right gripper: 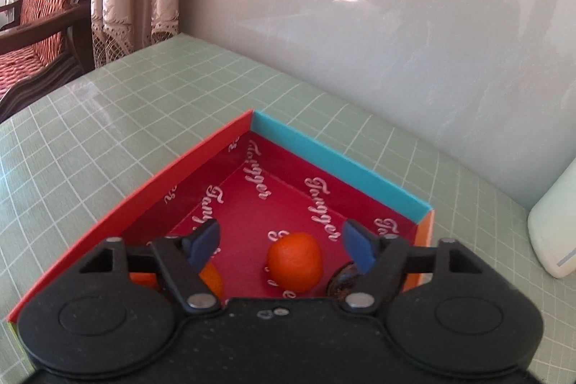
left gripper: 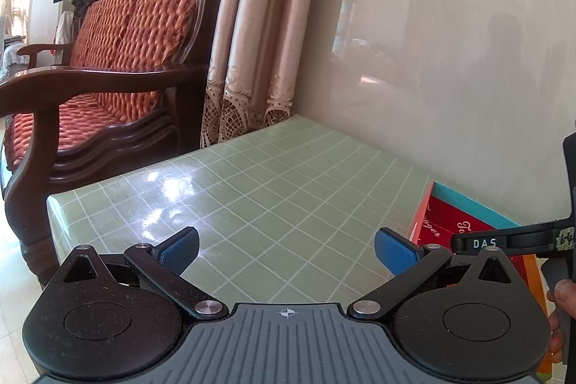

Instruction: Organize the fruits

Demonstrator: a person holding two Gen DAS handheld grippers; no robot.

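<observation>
Right hand-held gripper (right gripper: 282, 249) hangs released over the red box (right gripper: 187, 168), with an orange fruit (right gripper: 294, 261) lying on the box floor, lower middle of the right wrist frame. If it's going for that one, I'd drop straight down and centre it between the fingers before squeezing, since round fruit rolls. Left hand-held gripper (left gripper: 286, 249) is also released, over the bare green counter (left gripper: 252, 175). A second orange (right gripper: 212, 279) and something dark (right gripper: 343, 281) sit half hidden behind the fingers, can't identify it.

orange fruit (right gripper: 294, 261), red box (right gripper: 201, 168), green-checked tablecloth (right gripper: 108, 139)
</observation>
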